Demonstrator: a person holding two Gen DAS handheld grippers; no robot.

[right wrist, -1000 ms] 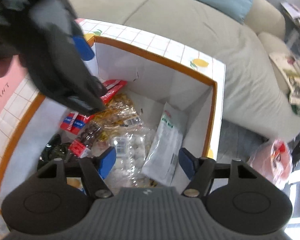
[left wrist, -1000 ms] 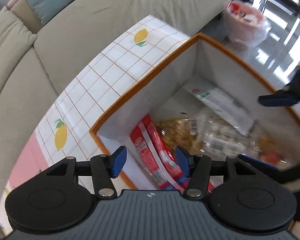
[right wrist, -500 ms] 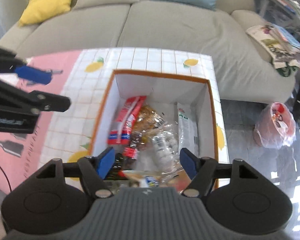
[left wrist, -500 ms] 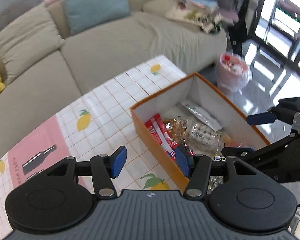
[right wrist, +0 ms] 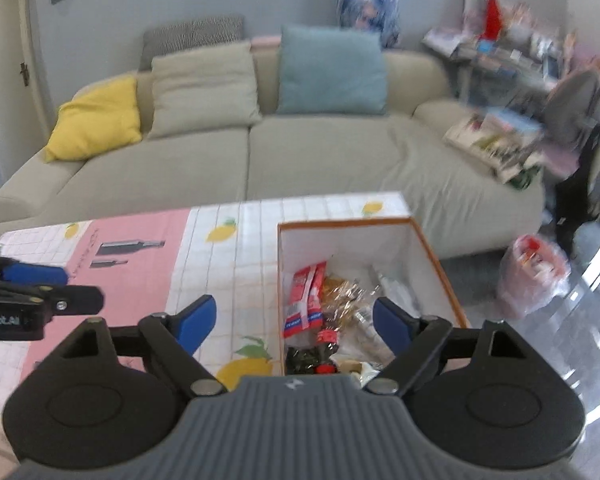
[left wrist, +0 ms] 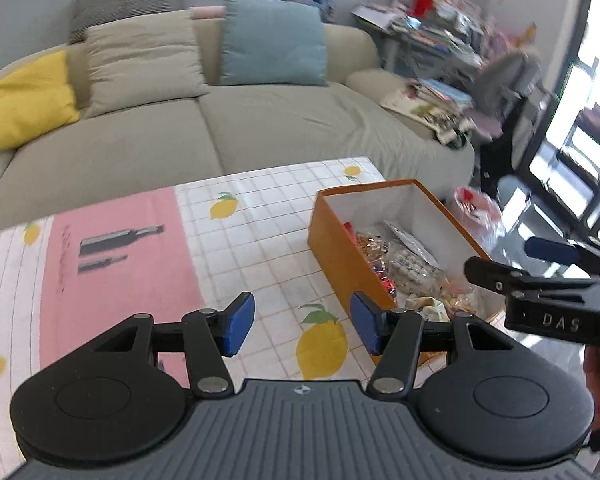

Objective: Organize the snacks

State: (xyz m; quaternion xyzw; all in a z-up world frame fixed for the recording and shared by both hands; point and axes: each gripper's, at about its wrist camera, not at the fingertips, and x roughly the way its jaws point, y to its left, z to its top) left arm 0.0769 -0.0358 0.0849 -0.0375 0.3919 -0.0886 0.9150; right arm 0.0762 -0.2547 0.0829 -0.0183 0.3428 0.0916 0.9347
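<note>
An orange box with white inner walls stands at the right end of the table; it also shows in the right wrist view. It holds several snack packs: a red pack, clear bags and a dark pack. My left gripper is open and empty, above the tablecloth left of the box. My right gripper is open and empty, above the box's near end. The right gripper shows in the left wrist view, and the left gripper in the right wrist view.
The table wears a cloth with a white lemon-print grid and a pink panel. A beige sofa with yellow, beige and teal cushions stands behind. A pink bag sits on the floor at right, with cluttered shelves beyond.
Both grippers have pulled up and back from inside the box to well above the table. Both stay open and empty. The snacks lie in the box.
</note>
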